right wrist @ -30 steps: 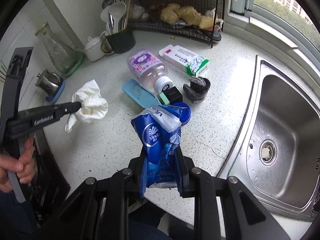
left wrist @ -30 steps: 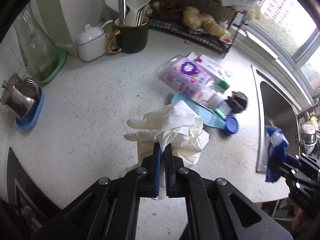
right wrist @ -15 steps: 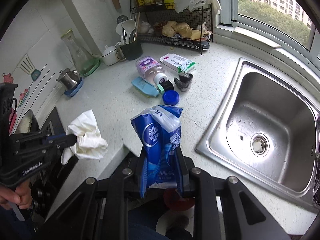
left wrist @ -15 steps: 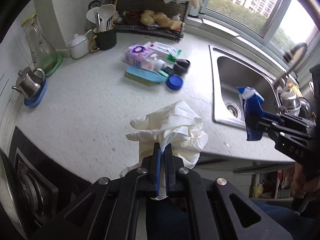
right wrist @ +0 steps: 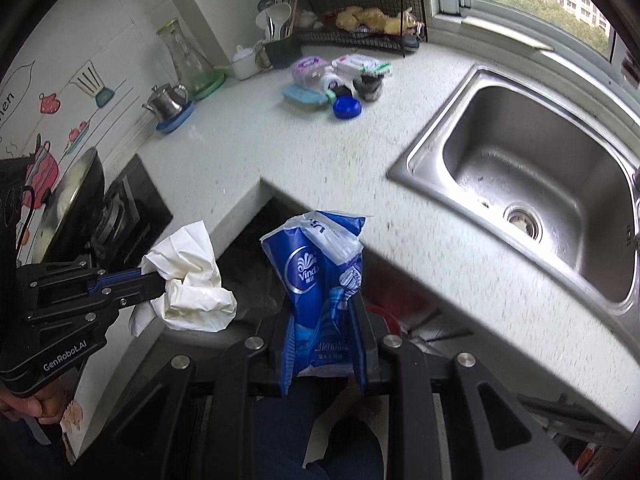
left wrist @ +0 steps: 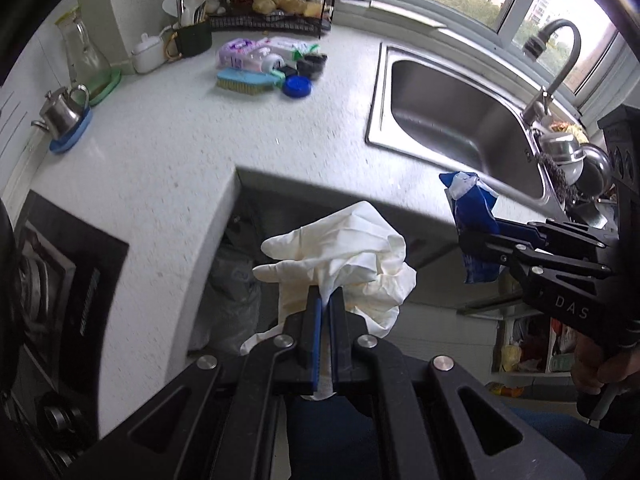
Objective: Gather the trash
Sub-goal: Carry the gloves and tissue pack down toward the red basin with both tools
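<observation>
Two pieces of trash are in hand, both past the counter (right wrist: pixel 320 168) edge. On the left, the left gripper (left wrist: pixel 325 300) pinches a white glove (left wrist: pixel 340 256) tight. On the right, the right gripper (right wrist: pixel 320 308) clamps a blue wrapper (right wrist: pixel 316 276) upright. A dark bag (left wrist: pixel 232 292) lies below the glove, nearer the left hand.

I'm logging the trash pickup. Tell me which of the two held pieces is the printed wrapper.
The blue tissue wrapper in the right gripper: glossy, with a white logo. The left gripper pinches a plain white glove, no print.
</observation>
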The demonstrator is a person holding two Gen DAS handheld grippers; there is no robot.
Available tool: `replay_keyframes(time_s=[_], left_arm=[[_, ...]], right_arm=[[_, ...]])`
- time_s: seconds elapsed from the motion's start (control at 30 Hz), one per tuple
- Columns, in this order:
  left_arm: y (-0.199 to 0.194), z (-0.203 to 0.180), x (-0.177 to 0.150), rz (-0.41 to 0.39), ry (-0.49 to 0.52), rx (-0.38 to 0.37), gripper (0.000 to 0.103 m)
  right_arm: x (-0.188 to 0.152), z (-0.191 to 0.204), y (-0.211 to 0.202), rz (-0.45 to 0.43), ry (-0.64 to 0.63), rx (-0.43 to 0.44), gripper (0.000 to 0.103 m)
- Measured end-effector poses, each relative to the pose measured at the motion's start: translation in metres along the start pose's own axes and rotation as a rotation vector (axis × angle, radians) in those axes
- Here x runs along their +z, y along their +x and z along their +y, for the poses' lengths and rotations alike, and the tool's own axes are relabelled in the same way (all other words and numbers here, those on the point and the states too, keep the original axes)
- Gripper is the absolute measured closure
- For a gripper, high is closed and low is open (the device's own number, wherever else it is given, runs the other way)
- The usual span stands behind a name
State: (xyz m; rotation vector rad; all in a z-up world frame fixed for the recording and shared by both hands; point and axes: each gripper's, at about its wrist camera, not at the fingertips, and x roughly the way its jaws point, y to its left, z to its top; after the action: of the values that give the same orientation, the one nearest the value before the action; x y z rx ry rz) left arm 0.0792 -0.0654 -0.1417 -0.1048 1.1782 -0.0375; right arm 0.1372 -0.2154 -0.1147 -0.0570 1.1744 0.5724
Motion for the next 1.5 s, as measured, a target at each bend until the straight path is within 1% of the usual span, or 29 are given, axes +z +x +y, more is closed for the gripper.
replay_keyframes(time_s=[0.07, 0.13, 0.23, 0.33, 0.43, 0.5, 0.57, 0.7, 0.83, 0.93, 1.03, 1.17, 1.23, 1.37, 1.5], left_arm=[[0.009, -0.005, -0.01, 0.029, -0.001, 0.003, 0.1], [0.015, -0.008, -0.017, 0.04, 0.004, 0.021, 0.1], [0.03, -0.008, -0.026, 0.073, -0.004, 0.003, 0.1], [0.057, -0.006, -0.033, 0.122, 0.011, 0.018, 0.1], [0.089, -0.001, -0.04, 0.152, 0.022, 0.006, 0.1], [0.115, 0.004, -0.046, 0.177, 0.024, 0.009, 0.1], [0.143, 0.008, -0.053, 0.197, 0.033, 0.012, 0.1], [0.202, 0.021, -0.07, 0.226, 0.006, -0.041, 0.1], [0.267, 0.025, -0.089, 0.262, 0.024, -0.015, 0.1], [0.314, 0.027, -0.104, 0.283, 0.026, -0.034, 0.1], [0.365, 0.028, -0.115, 0.306, 0.027, -0.035, 0.1], [0.42, 0.03, -0.129, 0.328, 0.035, -0.032, 0.1], [0.443, 0.032, -0.136, 0.338, 0.036, -0.04, 0.1], [0.486, 0.035, -0.147, 0.364, 0.04, -0.038, 0.1], [0.516, 0.037, -0.156, 0.364, 0.047, -0.018, 0.1]], right_arm=[[-0.013, -0.003, 0.007, 0.027, 0.011, 0.0, 0.082], [-0.023, -0.005, 0.015, 0.053, 0.017, -0.017, 0.082], [-0.035, -0.01, 0.03, 0.075, 0.021, -0.037, 0.082], [-0.046, -0.016, 0.052, 0.115, 0.055, -0.028, 0.082], [-0.055, -0.02, 0.077, 0.146, 0.078, -0.021, 0.082], [-0.062, -0.022, 0.096, 0.144, 0.078, -0.007, 0.082], [-0.072, -0.025, 0.125, 0.163, 0.072, -0.013, 0.081], [-0.09, -0.033, 0.183, 0.211, 0.069, -0.006, 0.082], [-0.111, -0.045, 0.246, 0.24, 0.066, 0.0, 0.082], [-0.124, -0.056, 0.28, 0.239, 0.065, 0.002, 0.082], [-0.136, -0.068, 0.314, 0.248, 0.07, 0.015, 0.081], [-0.152, -0.086, 0.359, 0.268, 0.076, 0.03, 0.081], [-0.156, -0.089, 0.382, 0.294, 0.071, 0.027, 0.081], [-0.163, -0.096, 0.419, 0.316, 0.06, 0.021, 0.081], [-0.178, -0.104, 0.445, 0.323, 0.047, 0.017, 0.081]])
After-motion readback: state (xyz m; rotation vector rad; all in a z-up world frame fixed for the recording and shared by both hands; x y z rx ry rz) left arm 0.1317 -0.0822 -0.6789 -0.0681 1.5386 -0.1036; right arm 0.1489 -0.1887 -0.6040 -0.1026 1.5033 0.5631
